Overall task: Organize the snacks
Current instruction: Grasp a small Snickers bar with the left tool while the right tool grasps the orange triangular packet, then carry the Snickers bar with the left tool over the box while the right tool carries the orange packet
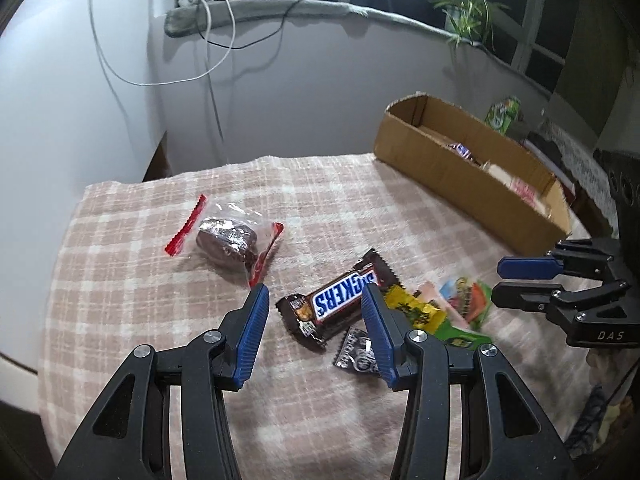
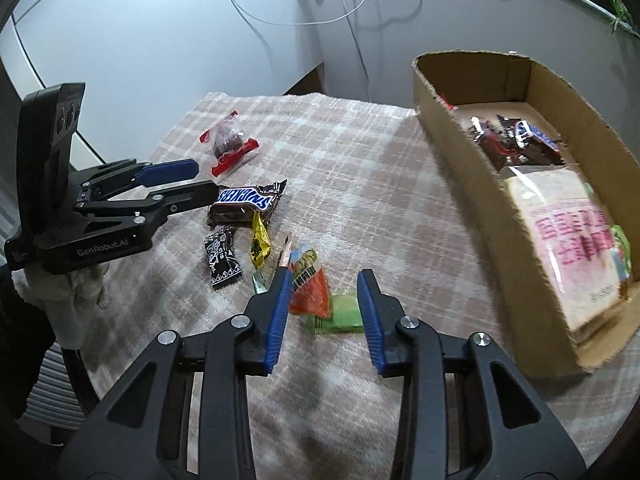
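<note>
Blue-padded fingers of the left hand-held gripper (image 1: 312,312) stand wide apart, holding nothing, poised around the near end of a Snickers bar (image 1: 344,296) on the checked cloth (image 1: 160,320) that covers the worktop. The right hand-held gripper (image 2: 324,304) is open and empty too, its jaws on either side of an orange packet (image 2: 310,288) and a green packet (image 2: 340,316). Crowding is the main risk, as I judge it: the bar's lower end rests against a small black sweet (image 1: 358,354) and a yellow sweet (image 1: 412,306), so a closing jaw could catch a neighbour's wrapper and drag 2 pieces along, or nudge the bar askew. The glossy wrappers look slippery, and the soft cloth could let a fingertip snag in the pile. Both tools work near each other, so a careless sweep could knock 1 against the other. The bar is brown with a blue and white name panel, lying flat and slantwise; the black sweet is crinkled and patterned; the orange packet overlaps the green one. Farther off, well apart from the cluster, lies a clear bag with red edges (image 1: 230,236) holding something dark and round. Beyond, at the cloth's far right, sits an open cardboard box (image 2: 464,168) already holding chocolate bars (image 2: 516,140) and a pale packet with pink lettering (image 2: 568,240).
</note>
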`<state>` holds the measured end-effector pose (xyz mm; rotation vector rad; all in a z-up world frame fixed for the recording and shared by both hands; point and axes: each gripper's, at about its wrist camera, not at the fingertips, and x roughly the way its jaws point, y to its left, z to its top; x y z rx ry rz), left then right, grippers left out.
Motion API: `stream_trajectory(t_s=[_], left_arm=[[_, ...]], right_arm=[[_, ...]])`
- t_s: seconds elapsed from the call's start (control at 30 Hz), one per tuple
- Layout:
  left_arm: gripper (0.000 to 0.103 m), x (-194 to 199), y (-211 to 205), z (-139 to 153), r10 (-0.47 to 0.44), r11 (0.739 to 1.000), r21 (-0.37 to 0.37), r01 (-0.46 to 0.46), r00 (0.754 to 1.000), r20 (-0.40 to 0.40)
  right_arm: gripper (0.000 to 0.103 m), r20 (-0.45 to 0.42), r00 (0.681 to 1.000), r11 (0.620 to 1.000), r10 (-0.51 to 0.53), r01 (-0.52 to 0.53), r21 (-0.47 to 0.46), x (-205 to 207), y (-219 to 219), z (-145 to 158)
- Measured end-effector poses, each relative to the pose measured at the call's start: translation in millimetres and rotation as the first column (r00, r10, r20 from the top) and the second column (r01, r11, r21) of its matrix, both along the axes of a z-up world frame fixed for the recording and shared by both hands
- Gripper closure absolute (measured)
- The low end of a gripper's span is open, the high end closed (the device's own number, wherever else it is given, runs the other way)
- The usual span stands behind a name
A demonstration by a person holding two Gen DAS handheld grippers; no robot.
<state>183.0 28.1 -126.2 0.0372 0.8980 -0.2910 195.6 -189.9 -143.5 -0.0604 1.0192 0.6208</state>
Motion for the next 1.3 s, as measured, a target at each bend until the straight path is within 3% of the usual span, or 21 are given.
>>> stream_trajectory(t_s=[0.23,0.53,0.77,0.87,1.0,1.13,1.3], left_arm=[[0.056,9,-9,-13,-0.068,0.996,0.063,0.069,0.997,-0.019],[0.056,15,-22,-15,-0.151,0.984,0.092,0.150,0.989,-0.003],[0.056,15,-22,-21,-0.202,0.973,0.103,0.205,0.979,-0.042],[0.056,19,-20,-24,-0.190,0.978,0.079,0.193,0.981,-0.049],[0.064,24,-23,-28,-0.197,0.978,0.052,0.200,0.979,-0.060],[0.073,26,-25,-32,-0.191,0.981,0.030,0.193,0.980,-0.063],[0.076,23,-20,-32,-0.163,0.986,0.007,0.164,0.985,-0.055]], right_arm=[[0.069,-0.027,0.999,1.000,0.017,-0.017,-0.002,6,9,-11],[0.069,-0.038,0.999,0.999,0.031,-0.032,-0.005,8,17,-18],[0.069,-0.039,0.999,0.999,0.033,-0.034,-0.009,11,20,-22],[0.069,-0.040,0.999,0.999,0.036,-0.036,-0.009,11,21,-22],[0.078,-0.041,0.998,0.999,0.048,-0.048,-0.016,11,23,-23],[0.079,-0.039,0.998,0.999,0.050,-0.051,-0.018,10,22,-22],[0.079,-0.018,0.999,0.999,0.040,-0.040,-0.018,9,21,-17]])
